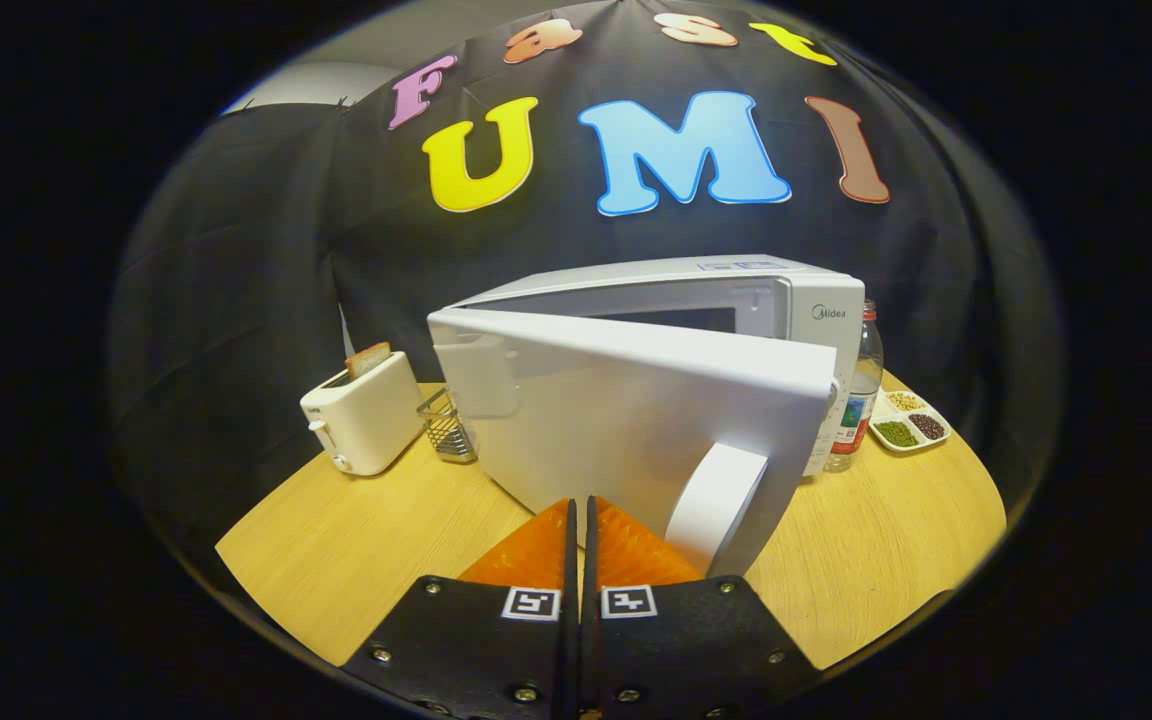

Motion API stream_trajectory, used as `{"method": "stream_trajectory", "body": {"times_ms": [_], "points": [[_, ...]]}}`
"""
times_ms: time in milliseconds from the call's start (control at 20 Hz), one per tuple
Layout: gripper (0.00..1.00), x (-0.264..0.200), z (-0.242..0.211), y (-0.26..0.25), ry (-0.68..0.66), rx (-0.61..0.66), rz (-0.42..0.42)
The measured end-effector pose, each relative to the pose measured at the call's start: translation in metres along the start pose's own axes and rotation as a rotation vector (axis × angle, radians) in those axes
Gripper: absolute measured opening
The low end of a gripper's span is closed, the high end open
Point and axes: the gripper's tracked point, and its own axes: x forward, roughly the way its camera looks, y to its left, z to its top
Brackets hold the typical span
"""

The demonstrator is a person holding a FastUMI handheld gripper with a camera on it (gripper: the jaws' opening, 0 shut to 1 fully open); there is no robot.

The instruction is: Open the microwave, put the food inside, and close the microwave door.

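At the bottom centre of the frame the tool (581, 520) has its two orange fingers (531, 550) pressed together with nothing between them, their tips close against the outer face of the microwave door (626, 420). The door stands partly open from the white microwave (806, 300) at centre. A toaster (364, 412) with bread sits at left on the wooden table (886, 530); a bottle (861, 390) and sectioned dish (911, 420) are at right.

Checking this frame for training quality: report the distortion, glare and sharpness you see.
Gripper view: strong fisheye bending, so the table edge curves; soft glare on the microwave door, no blown highlights; the shut gripper close to it looks slightly soft; toaster and bottle stay sharp; lighting even, shadows faint.
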Motion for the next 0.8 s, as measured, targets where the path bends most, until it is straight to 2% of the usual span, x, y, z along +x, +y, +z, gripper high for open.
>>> {"method": "stream_trajectory", "body": {"times_ms": [800], "points": [[0.01,0.072,0.040,-0.074,-0.028,0.067,-0.086]]}}
